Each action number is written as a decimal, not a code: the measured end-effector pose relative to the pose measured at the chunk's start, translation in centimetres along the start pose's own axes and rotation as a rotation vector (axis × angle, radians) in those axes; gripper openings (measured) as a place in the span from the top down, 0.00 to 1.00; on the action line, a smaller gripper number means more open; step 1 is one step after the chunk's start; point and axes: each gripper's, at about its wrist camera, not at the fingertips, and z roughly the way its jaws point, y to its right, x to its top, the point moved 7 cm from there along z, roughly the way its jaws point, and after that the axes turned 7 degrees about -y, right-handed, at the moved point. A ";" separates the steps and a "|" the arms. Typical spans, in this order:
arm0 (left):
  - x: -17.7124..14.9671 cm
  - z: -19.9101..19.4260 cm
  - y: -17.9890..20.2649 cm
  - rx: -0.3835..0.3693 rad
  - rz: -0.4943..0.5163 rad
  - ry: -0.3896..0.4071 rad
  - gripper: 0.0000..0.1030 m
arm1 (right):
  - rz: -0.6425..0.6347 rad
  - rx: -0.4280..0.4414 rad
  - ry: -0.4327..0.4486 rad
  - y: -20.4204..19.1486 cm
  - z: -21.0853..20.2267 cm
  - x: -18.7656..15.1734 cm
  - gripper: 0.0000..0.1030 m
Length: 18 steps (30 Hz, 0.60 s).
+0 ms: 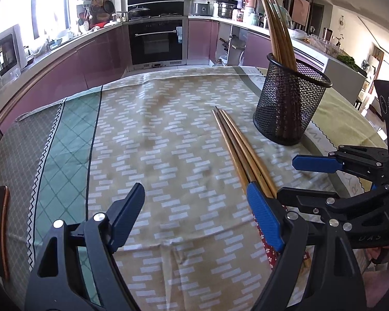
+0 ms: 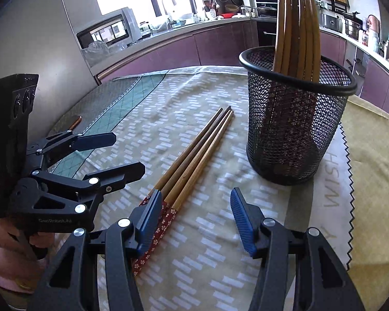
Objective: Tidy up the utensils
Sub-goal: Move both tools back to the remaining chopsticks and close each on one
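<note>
Three wooden chopsticks (image 1: 236,142) with red flowered handles lie side by side on the patterned tablecloth (image 1: 155,129). A black mesh cup (image 1: 290,103) stands upright just beyond them and holds several more chopsticks. My left gripper (image 1: 197,212) is open and empty, and its right finger (image 1: 264,220) covers the loose chopsticks' handle end. In the right wrist view my right gripper (image 2: 197,217) is open too, its left finger (image 2: 150,220) over the red handles of the chopsticks (image 2: 194,153). The mesh cup (image 2: 293,119) stands ahead to its right. Neither gripper holds anything.
A dark flat object with a copper edge (image 1: 1,233) lies at the table's left rim. A person's hand (image 2: 13,246) holds the left gripper (image 2: 122,155). Purple kitchen cabinets and an oven (image 1: 157,41) stand beyond the table's far edge.
</note>
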 end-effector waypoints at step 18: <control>-0.3 0.5 0.7 -0.042 0.024 -0.022 0.22 | -0.011 -0.072 -0.043 0.1 0.6 -0.2 0.54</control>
